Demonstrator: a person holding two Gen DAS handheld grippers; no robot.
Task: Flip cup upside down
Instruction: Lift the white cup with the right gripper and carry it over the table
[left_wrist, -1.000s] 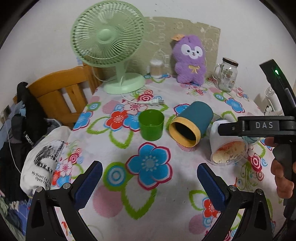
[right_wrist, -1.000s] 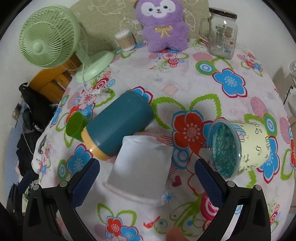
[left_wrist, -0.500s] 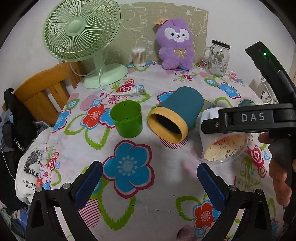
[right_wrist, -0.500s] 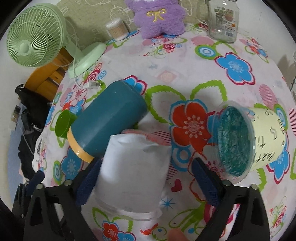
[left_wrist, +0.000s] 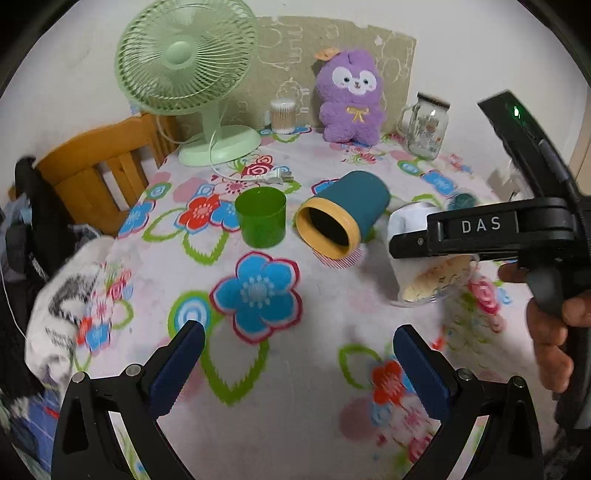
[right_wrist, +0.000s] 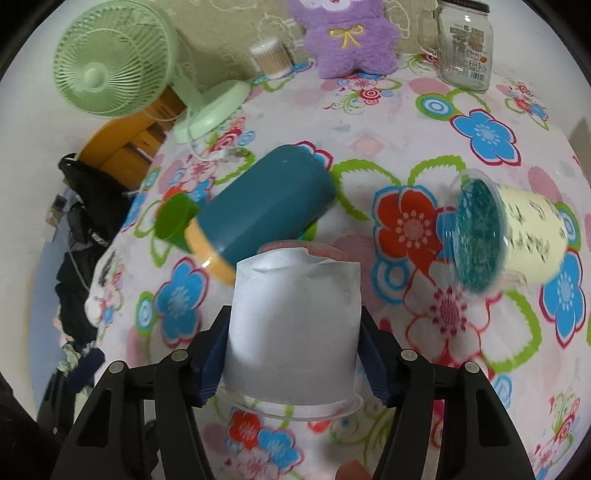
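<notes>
The right gripper (right_wrist: 293, 347) pinches the white-sleeved clear cup (right_wrist: 293, 332) between its blue fingers (right_wrist: 212, 363), the cup lying on its side with its rim toward the camera. Just beyond the fingertips lies the teal cup (right_wrist: 266, 199), very close to the held cup; off to their right lies the yellow cup (right_wrist: 517, 232). The left gripper (left_wrist: 297, 356) hovers with fingers spread over bare flowered bench (left_wrist: 332, 295), a green cup (left_wrist: 260, 216) ahead.

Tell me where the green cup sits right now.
In the left wrist view the green cup stands upright on the flowered tablecloth, just left of the tipped teal cup and in front of the fan.
</notes>
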